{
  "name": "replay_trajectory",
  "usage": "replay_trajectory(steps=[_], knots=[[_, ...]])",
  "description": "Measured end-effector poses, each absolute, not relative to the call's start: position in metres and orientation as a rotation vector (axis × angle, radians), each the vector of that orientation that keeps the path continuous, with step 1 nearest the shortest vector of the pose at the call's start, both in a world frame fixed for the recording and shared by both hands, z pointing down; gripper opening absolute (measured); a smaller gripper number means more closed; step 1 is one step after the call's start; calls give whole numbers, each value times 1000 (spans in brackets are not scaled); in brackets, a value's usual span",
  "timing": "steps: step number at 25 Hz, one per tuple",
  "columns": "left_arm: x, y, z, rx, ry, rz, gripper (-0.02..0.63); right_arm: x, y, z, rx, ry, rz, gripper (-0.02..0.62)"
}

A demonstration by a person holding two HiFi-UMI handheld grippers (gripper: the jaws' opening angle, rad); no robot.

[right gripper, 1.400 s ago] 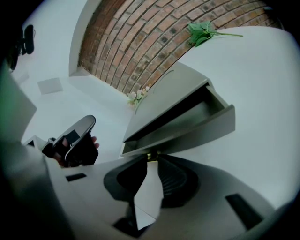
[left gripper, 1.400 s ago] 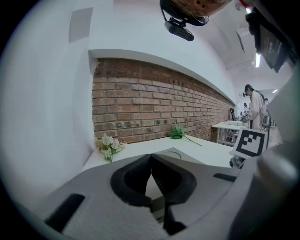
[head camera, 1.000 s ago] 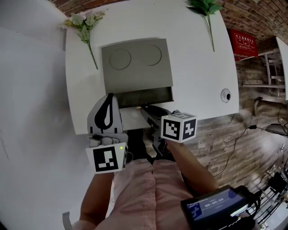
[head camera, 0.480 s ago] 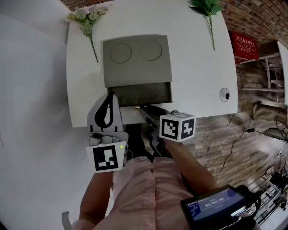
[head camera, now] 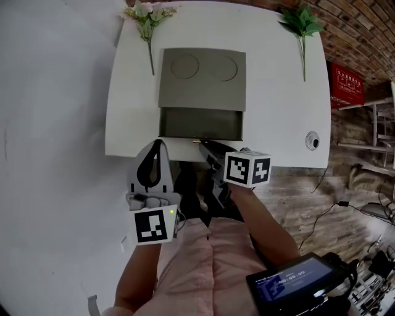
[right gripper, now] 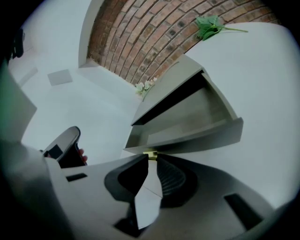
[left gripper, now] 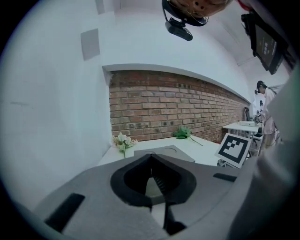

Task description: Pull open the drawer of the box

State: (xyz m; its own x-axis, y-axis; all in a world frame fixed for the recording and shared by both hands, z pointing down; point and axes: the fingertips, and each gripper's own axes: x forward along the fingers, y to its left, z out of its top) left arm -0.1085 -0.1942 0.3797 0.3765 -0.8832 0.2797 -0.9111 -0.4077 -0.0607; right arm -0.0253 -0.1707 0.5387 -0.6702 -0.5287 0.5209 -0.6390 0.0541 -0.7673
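Observation:
A grey box (head camera: 203,77) with two round dents in its lid stands on the white table (head camera: 278,111). Its drawer (head camera: 200,123) is pulled out toward the table's near edge and looks empty inside (right gripper: 187,117). A small brass handle (head camera: 199,141) sits at the middle of the drawer's front. My right gripper (head camera: 203,143) has its tips pinched on this handle (right gripper: 150,154), and its jaws are closing. My left gripper (head camera: 157,143) is shut and empty, off the table's near edge, left of the drawer. In its own view the left gripper (left gripper: 151,157) points up past the box.
White flowers (head camera: 147,15) lie at the table's far left and a green sprig (head camera: 300,24) at the far right. A small round object (head camera: 313,141) sits near the right front edge. A white wall runs along the left. A screen device (head camera: 296,287) hangs low right.
The drawer has come out a little farther from the box, with my right gripper drawing back at its handle. The head view has shifted. My left gripper stays shut beside it.

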Motion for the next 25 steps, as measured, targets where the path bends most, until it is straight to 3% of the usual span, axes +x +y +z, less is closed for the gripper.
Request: replay_trajectory(steps=[25], knots=[[-120,-162,378,2517,-1660,452,9,-26,-157,540,1191,-2193,1714,57]])
